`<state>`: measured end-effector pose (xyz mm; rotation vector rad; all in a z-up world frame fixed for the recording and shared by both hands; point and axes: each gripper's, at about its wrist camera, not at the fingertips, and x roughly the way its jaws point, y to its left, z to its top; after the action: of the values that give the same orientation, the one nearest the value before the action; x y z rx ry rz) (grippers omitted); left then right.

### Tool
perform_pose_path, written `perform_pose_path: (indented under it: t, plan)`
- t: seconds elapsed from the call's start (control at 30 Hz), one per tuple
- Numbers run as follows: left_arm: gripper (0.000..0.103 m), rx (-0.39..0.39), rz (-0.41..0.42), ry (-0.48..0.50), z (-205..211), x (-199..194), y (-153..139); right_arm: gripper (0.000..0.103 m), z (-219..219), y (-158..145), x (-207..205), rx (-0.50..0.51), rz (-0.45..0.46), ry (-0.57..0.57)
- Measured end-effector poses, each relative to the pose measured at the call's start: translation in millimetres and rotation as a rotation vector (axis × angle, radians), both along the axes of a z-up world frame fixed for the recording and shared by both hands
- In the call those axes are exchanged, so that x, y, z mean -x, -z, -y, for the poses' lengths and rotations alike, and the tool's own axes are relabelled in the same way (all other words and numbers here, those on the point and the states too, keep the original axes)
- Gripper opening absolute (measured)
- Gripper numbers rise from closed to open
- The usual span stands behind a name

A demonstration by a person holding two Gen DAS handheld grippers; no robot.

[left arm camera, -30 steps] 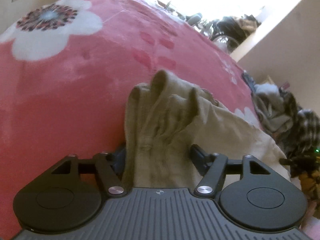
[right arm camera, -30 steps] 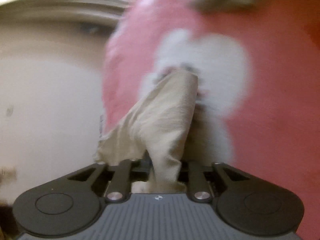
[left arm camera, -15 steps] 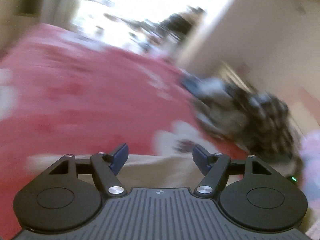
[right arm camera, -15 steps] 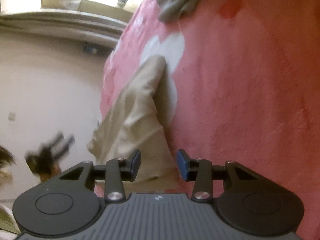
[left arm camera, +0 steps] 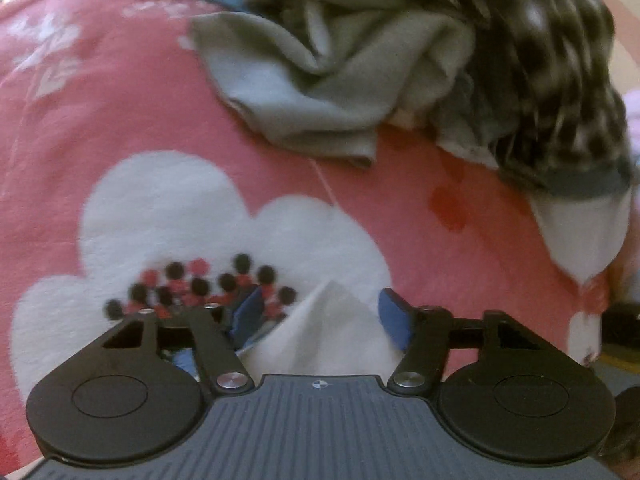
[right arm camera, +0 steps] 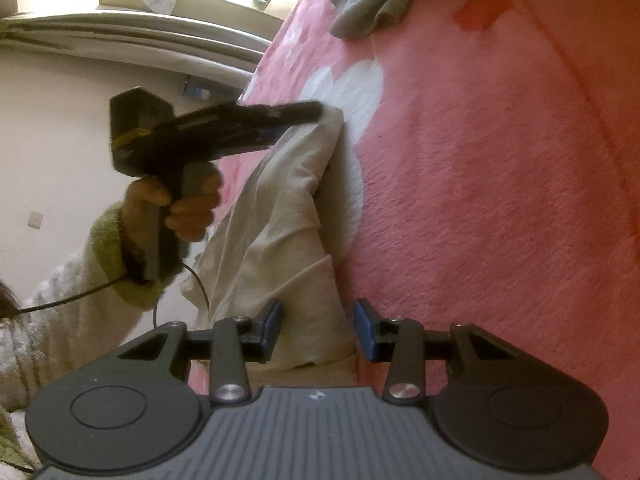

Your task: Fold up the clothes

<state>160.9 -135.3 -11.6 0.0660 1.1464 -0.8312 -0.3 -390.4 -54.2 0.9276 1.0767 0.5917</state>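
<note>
Trousers (right arm camera: 280, 216) let go by both grippers since a second ago; fingers apart, lying long near bed (right arm camera: 500, 200) edge, ready for another fold.

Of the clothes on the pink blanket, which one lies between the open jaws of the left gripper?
The beige garment: its pale corner sits between the left gripper jaws. The grey garment and the checked one lie far behind.

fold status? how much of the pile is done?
Done: nothing fully folded in view. In hand: beige garment lies long on the pink blanket; left gripper and right gripper are open over its ends, neither clamped. Left: grey garment and checked garment still crumpled.
</note>
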Motion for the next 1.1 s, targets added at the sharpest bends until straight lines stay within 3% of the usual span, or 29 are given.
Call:
perform_pose_path:
  t: [0.03,0.07,0.1,0.17,0.27,0.6,0.63,0.67,0.73,0.8,0.87,0.93,1.1]
  plan:
    - [0.038,-0.003,0.025,0.015,4.3,5.8,3.2,0.042,0.1,1.4,-0.8,-0.002,0.0,-0.001]
    - [0.031,0.005,0.054,0.01,5.1,10.7,4.3,0.037,0.2,2.8,-1.7,-0.004,0.0,-0.002]
    - [0.026,0.013,0.082,0.004,5.6,15.6,5.3,0.026,-0.5,2.3,1.4,-0.001,-0.002,0.003]
    - [0.014,0.053,0.121,-0.046,0.7,21.5,3.5,0.017,-2.0,1.0,8.1,0.006,-0.006,0.015]
    - [0.004,0.112,0.21,-0.11,-6.1,31.3,0.5,0.012,-4.3,-1.0,18.3,0.018,-0.012,0.033]
    - [0.001,0.136,0.301,-0.207,-13.1,37.3,23.0,0.012,-10.0,-13.5,58.6,0.082,-0.023,0.072]
    - [0.001,0.139,0.305,-0.21,-13.6,37.6,24.4,0.012,-13.1,-15.5,62.4,0.125,-0.035,0.024]
    - [0.001,0.142,0.302,-0.213,-13.9,36.9,25.1,0.002,-16.5,-17.2,66.0,0.169,-0.049,-0.026]
    - [0.001,0.149,0.296,-0.219,-14.7,35.4,26.5,0.0,-27.4,-20.0,76.1,0.289,-0.056,-0.138]
    - [0.001,0.156,0.291,-0.225,-15.4,33.9,27.9,0.0,-22.2,-24.0,84.7,0.279,-0.078,-0.119]
    - [0.003,0.163,0.285,-0.23,-16.1,32.4,29.3,0.0,-15.2,-41.2,84.8,0.31,0.008,-0.051]
    - [0.003,0.17,0.279,-0.236,-16.9,30.8,30.6,0.001,-18.5,-60.5,76.9,0.404,0.138,-0.061]
    - [0.003,0.18,0.255,-0.254,-19.0,26.9,32.5,0.004,-61.0,-74.9,75.8,0.697,0.405,-0.291]
